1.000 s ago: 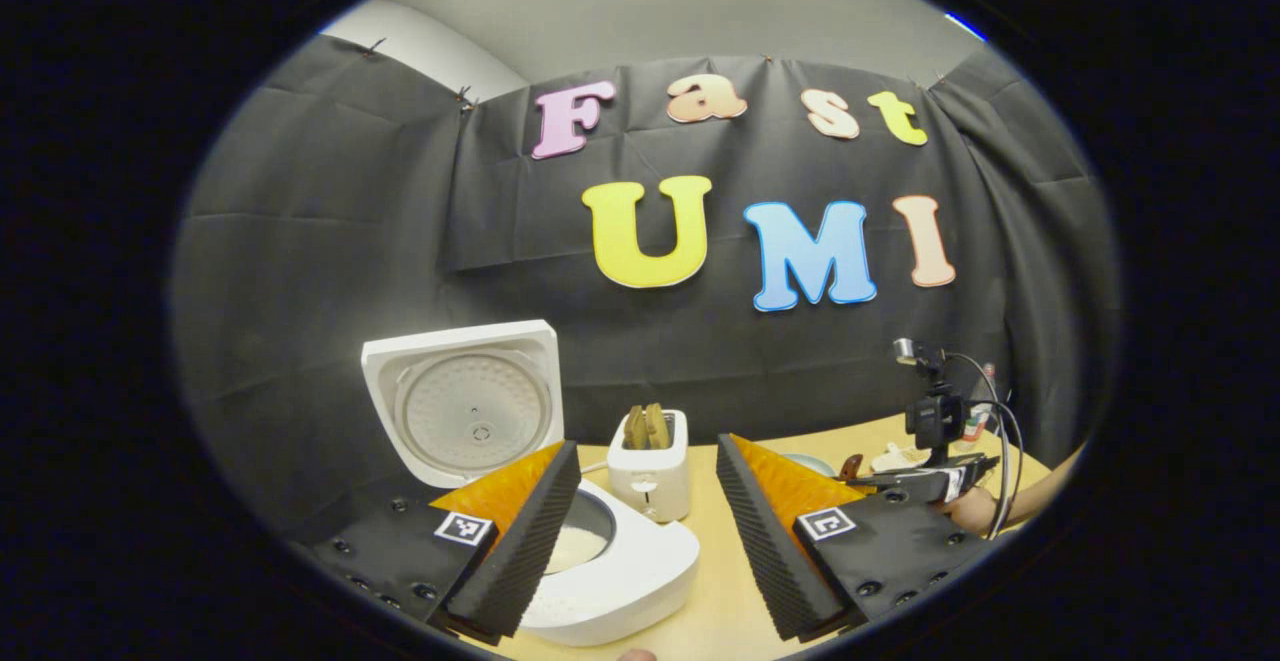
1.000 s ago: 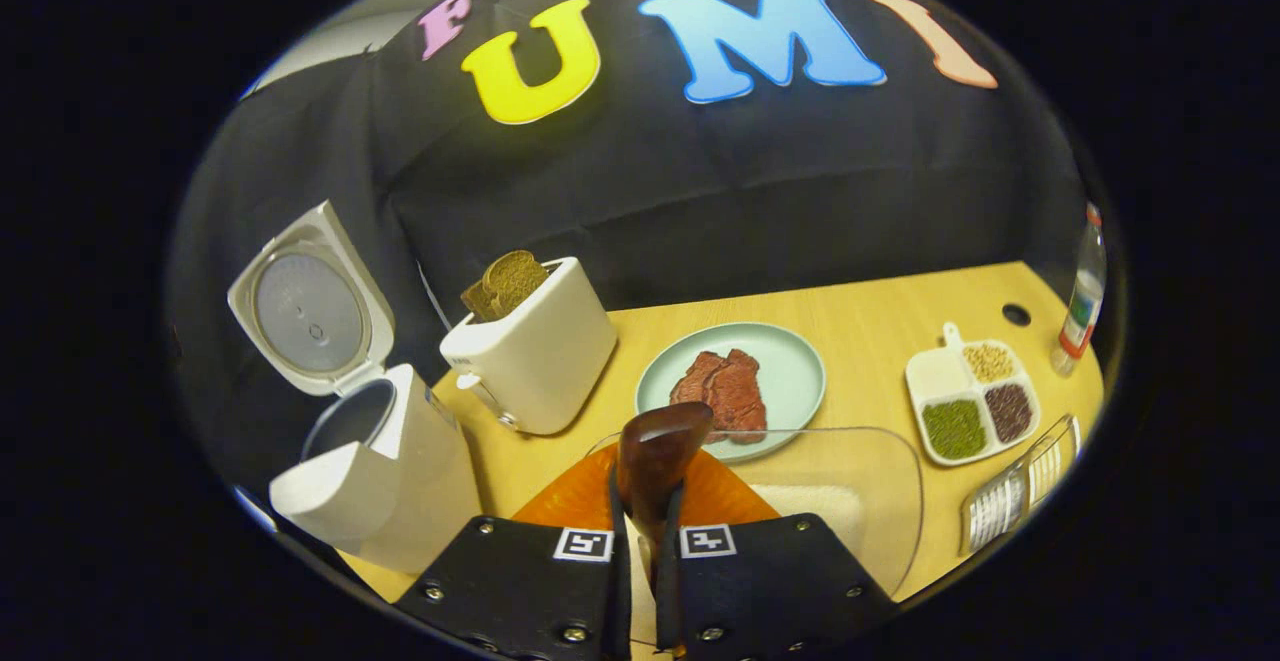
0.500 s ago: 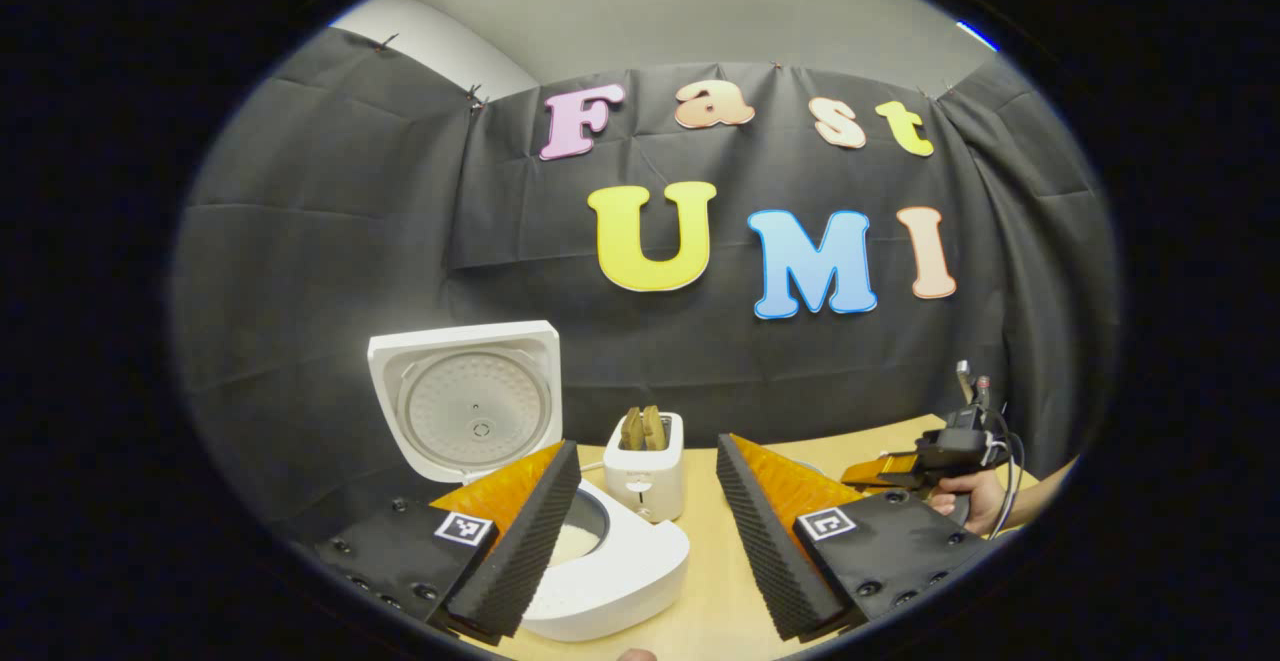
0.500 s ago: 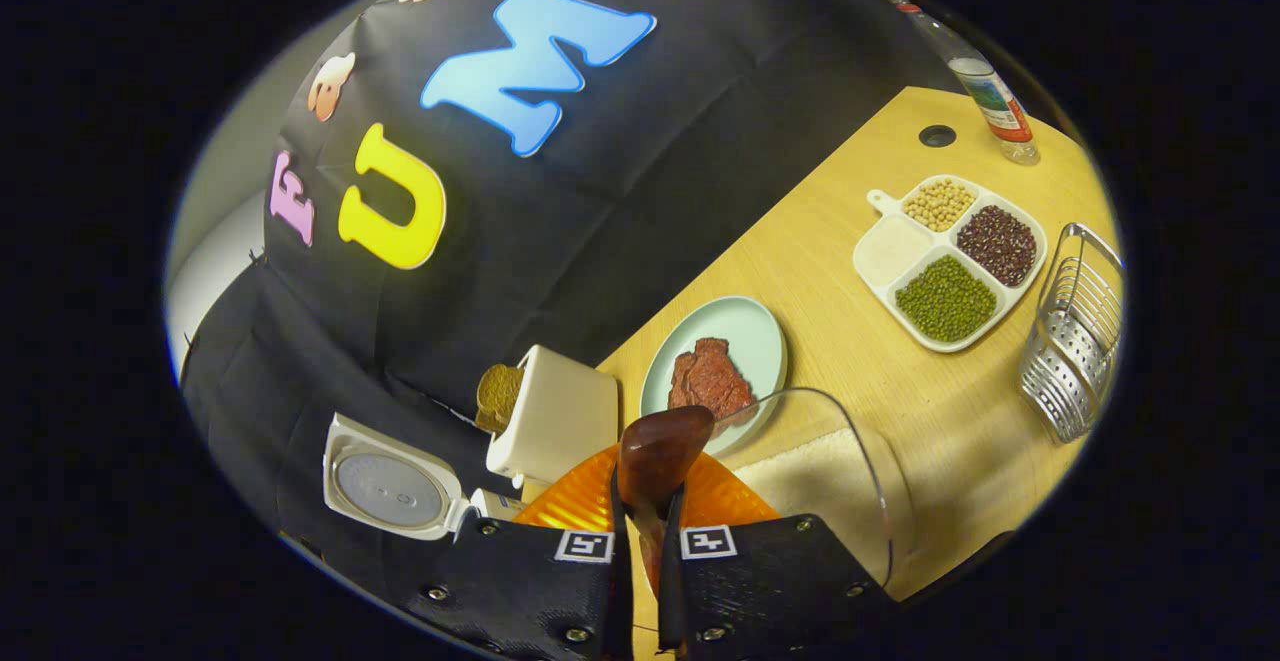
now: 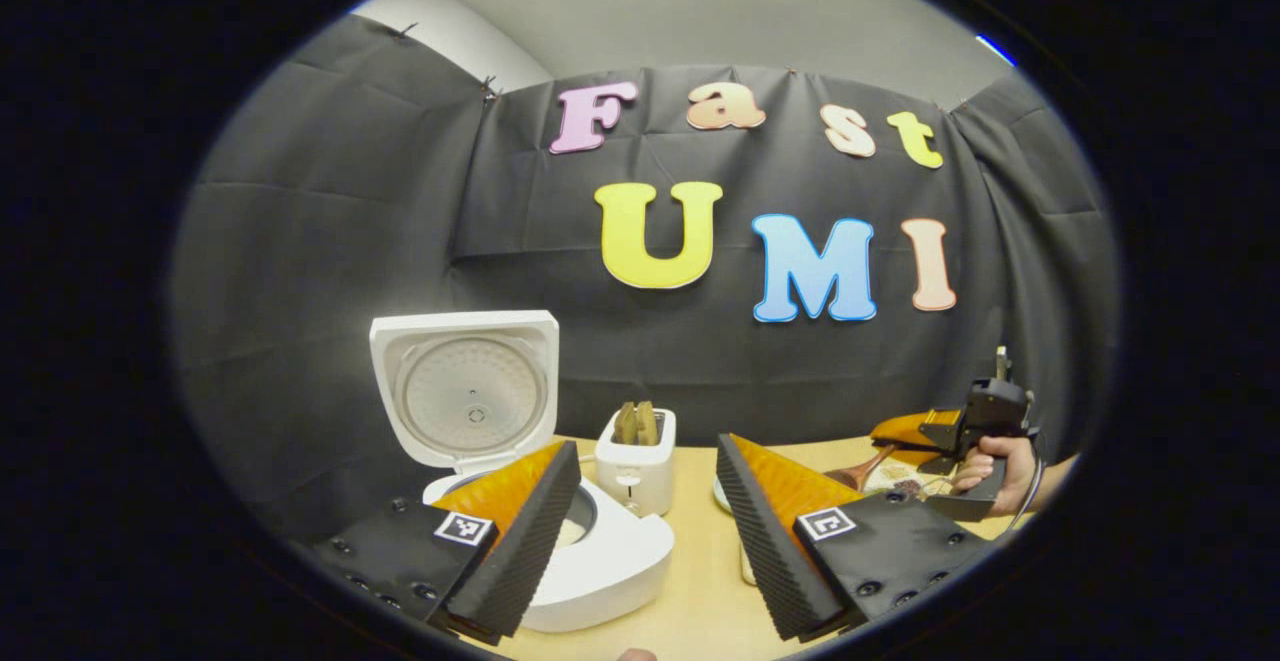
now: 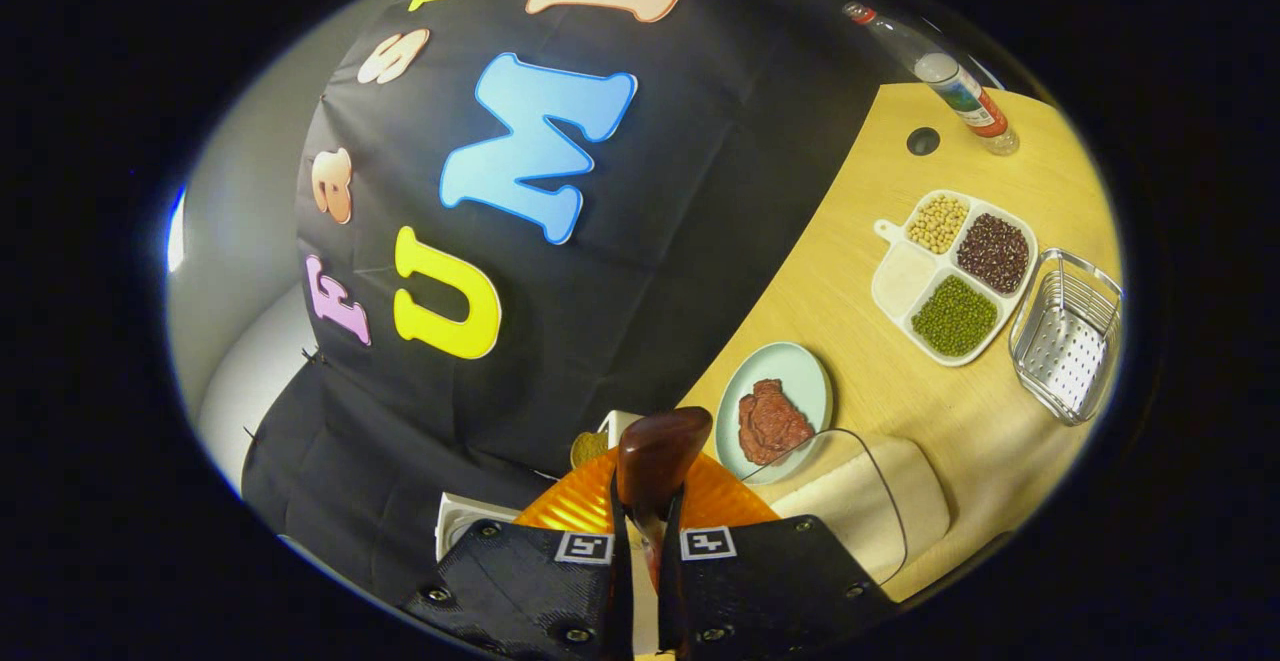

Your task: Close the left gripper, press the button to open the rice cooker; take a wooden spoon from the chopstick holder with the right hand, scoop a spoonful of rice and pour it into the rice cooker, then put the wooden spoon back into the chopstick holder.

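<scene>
The white rice cooker [image 5: 610, 566] stands with its lid [image 5: 465, 396] raised, pale rice inside the pot. My left gripper [image 5: 640, 531] hovers open just in front of it, nothing between its fingers. My right gripper [image 6: 642, 541] is shut on the dark wooden spoon [image 6: 660, 451], whose bowl sticks out ahead of the fingertips. Below the spoon lies a clear container of rice [image 6: 865, 496]. The metal chopstick holder [image 6: 1065, 336] sits at the far right. In the left gripper view, the right gripper [image 5: 975, 431] is held by a hand [image 5: 1000, 466] at the right, spoon [image 5: 860, 471] pointing left.
A white toaster [image 5: 635, 461] with bread stands beside the cooker. A pale green plate [image 6: 800, 376] carries meat. A white divided tray [image 6: 900, 281] holds beans and grains, and a bottle [image 6: 950, 81] stands near the table's far corner.
My right gripper has rolled and swung toward the right side of the table with the spoon; the cooker has slid out of its view. The left gripper has stayed open, drifting slightly.
</scene>
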`<state>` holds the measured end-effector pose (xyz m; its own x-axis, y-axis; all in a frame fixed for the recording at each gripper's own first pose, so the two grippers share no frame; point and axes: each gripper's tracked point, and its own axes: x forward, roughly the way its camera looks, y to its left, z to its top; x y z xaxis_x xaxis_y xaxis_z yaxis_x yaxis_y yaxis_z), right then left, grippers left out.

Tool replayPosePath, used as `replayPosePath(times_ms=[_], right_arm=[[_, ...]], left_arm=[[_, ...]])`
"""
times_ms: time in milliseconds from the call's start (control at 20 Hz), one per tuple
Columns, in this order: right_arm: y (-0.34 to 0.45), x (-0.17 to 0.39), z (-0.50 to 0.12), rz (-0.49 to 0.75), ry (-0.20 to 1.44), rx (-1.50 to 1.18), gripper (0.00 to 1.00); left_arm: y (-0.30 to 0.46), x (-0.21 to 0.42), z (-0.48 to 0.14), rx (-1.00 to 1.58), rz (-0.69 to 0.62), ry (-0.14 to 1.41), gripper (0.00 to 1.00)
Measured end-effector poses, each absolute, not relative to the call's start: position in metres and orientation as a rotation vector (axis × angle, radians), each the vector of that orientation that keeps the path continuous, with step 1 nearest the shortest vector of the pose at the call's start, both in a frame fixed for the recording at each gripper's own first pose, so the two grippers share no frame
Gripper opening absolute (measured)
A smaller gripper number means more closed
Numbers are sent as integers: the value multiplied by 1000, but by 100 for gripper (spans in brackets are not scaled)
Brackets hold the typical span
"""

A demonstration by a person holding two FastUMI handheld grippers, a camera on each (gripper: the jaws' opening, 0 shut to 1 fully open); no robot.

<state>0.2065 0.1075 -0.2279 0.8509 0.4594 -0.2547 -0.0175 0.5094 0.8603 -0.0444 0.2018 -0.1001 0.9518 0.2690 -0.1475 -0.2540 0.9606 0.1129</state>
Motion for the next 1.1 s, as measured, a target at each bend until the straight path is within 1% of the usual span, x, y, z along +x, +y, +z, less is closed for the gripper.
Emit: replayPosePath(times_ms=[50, 150, 200, 250, 450, 500, 650, 700, 900, 950, 1000, 1050, 1100], right_arm=[[115, 204, -220, 320, 493, 1028, 10], [130, 200, -210, 355, 499, 1080, 10], [137, 199, -206, 368, 501, 1102, 10], [144, 198, -203, 378, 505, 1119, 10], [180, 193, -191, 429, 528, 1192, 10], [190, 192, -187, 444, 533, 1194, 10], [221, 189, -177, 497, 551, 1178, 10], [231, 188, -175, 514, 555, 1170, 10], [267, 185, -169, 561, 574, 1120, 10], [276, 185, -169, 570, 579, 1111, 9], [285, 187, -168, 579, 582, 1107, 10], [294, 187, -167, 587, 585, 1109, 10], [304, 189, -166, 595, 588, 1112, 10]], left_arm=[[204, -48, -100, 103, 270, 162, 95], [205, -54, -102, 115, 271, 164, 95], [206, -58, -103, 119, 273, 166, 99], [208, -60, -104, 123, 275, 169, 95], [222, -68, -103, 120, 292, 163, 95], [224, -72, -102, 116, 293, 160, 92], [235, -78, -98, 112, 301, 146, 92], [238, -80, -97, 113, 304, 143, 95], [254, -89, -95, 115, 316, 135, 95], [258, -92, -96, 113, 317, 139, 92], [262, -95, -98, 109, 320, 142, 95], [265, -97, -97, 107, 322, 144, 95], [269, -99, -98, 106, 325, 146, 92]])
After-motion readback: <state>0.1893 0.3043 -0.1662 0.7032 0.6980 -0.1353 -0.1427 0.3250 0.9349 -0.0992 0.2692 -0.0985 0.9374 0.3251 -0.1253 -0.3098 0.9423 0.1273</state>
